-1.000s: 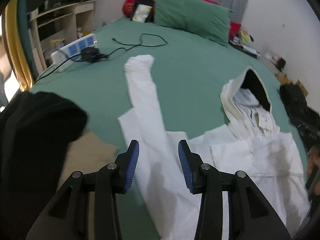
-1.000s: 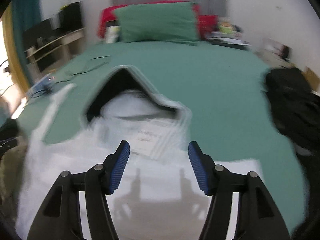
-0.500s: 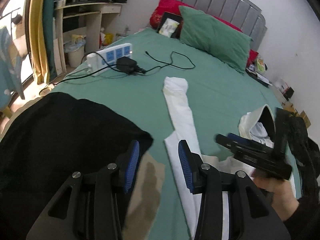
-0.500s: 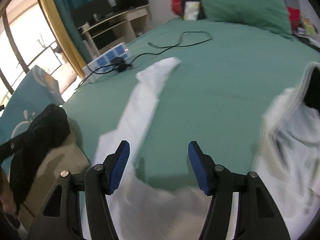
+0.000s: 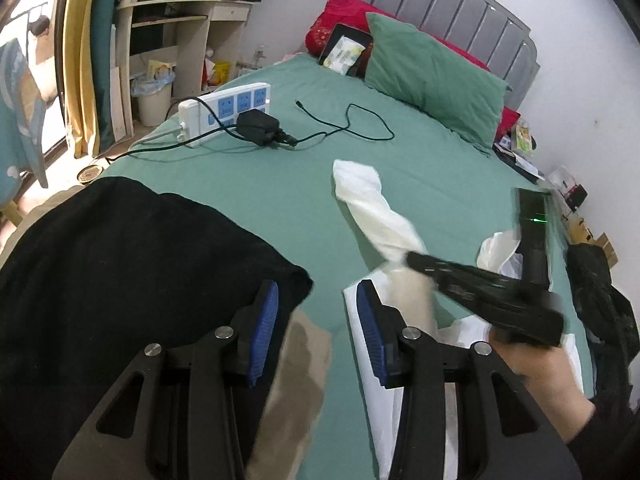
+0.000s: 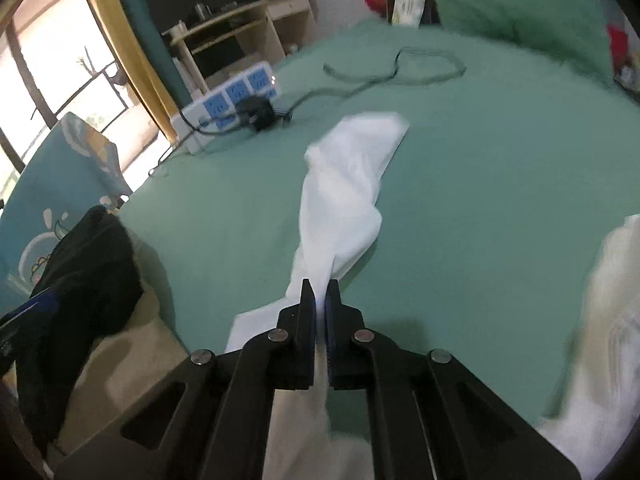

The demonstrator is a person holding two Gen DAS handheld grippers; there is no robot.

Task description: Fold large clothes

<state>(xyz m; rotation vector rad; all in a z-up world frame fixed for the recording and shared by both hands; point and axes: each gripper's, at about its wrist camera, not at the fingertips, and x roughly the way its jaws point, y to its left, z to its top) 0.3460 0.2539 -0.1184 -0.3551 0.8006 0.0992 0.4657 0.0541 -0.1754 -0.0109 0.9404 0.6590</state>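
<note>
A white hoodie lies on the green bed. Its long sleeve (image 6: 346, 184) stretches away toward the power strip and also shows in the left wrist view (image 5: 372, 208). My right gripper (image 6: 319, 296) is shut on the sleeve near the shoulder and lifts it a little; it shows from the side in the left wrist view (image 5: 416, 261). The hood (image 5: 500, 248) lies to the right. My left gripper (image 5: 316, 312) is open and empty, above the hoodie's left edge and a black garment (image 5: 120, 280).
A white power strip (image 5: 228, 114) with a black charger and cable lies at the bed's left edge. A green pillow (image 5: 432, 76) is at the headboard. Another black garment (image 5: 600, 304) lies at the right. A desk stands beyond the bed, left.
My right gripper swung left from over the hood to the sleeve and shut on it. The left gripper drew back and left, still open.
</note>
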